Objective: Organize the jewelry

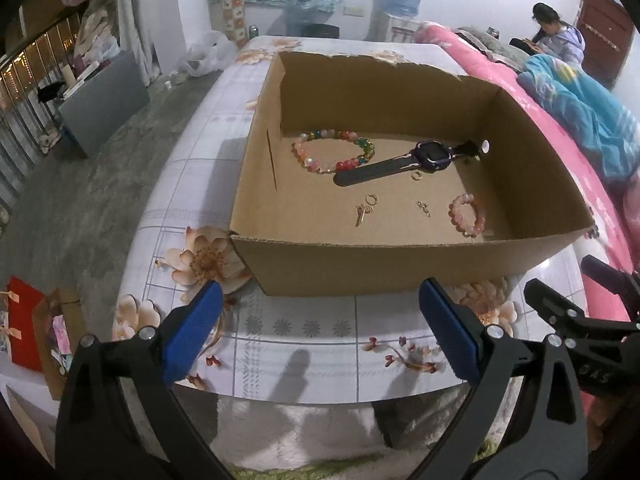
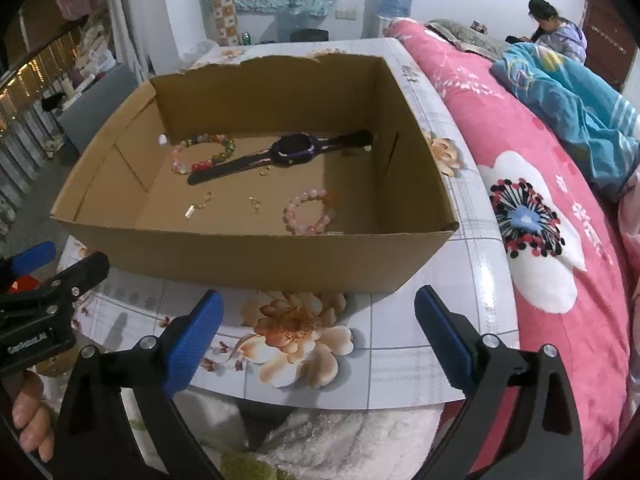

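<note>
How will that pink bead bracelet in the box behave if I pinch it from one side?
The pink bead bracelet looks strung from separate round beads, so it will probably sag rather than stay a ring. The glossy beads may slip between the open right gripper pads. It lies flat on the cardboard box floor, so rolling seems unlikely.

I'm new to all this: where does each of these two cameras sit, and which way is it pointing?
Left wrist view: rides on the left gripper, looking forward over its blue fingers at the cardboard box; the right gripper shows at right.
Right wrist view: rides on the right gripper, facing the same box from further right; the left gripper and the person's hand show at left.
Both views share the box, the watch, both bead bracelets and the pink blanket.
</note>
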Tool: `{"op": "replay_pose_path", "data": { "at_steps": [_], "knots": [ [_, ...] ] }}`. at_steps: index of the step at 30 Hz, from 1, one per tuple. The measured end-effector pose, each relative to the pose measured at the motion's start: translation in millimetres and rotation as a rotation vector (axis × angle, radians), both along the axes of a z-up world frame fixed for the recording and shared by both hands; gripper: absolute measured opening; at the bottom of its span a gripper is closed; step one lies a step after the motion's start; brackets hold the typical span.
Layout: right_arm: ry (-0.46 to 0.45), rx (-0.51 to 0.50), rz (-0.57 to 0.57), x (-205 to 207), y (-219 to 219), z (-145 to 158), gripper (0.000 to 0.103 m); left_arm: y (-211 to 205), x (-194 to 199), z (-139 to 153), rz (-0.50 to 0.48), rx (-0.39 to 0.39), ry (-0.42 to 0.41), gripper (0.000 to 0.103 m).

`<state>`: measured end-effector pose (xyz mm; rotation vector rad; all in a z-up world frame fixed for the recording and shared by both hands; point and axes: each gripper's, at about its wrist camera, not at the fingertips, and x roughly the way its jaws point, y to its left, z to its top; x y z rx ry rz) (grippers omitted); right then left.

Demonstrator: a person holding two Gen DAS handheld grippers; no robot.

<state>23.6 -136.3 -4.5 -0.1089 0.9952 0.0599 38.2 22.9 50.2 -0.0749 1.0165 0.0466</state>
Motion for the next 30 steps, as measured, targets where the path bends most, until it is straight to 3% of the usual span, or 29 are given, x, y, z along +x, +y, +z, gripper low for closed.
{"op": "replay_pose_path", "data": {
  "at_steps": [12,30],
  "knots": [
    [0.048,0.075,0.005,6.4,-0.6,-0.1,0.094,-9.4,7.1,-2.3,0.01,0.031,0.035,0.095],
    [0.06,0.072,0.016,8.3,4.8,-1.0,0.094,-8.9,10.6,-3.5,0.013,0.031,0.051,0.095]
  ]
}}
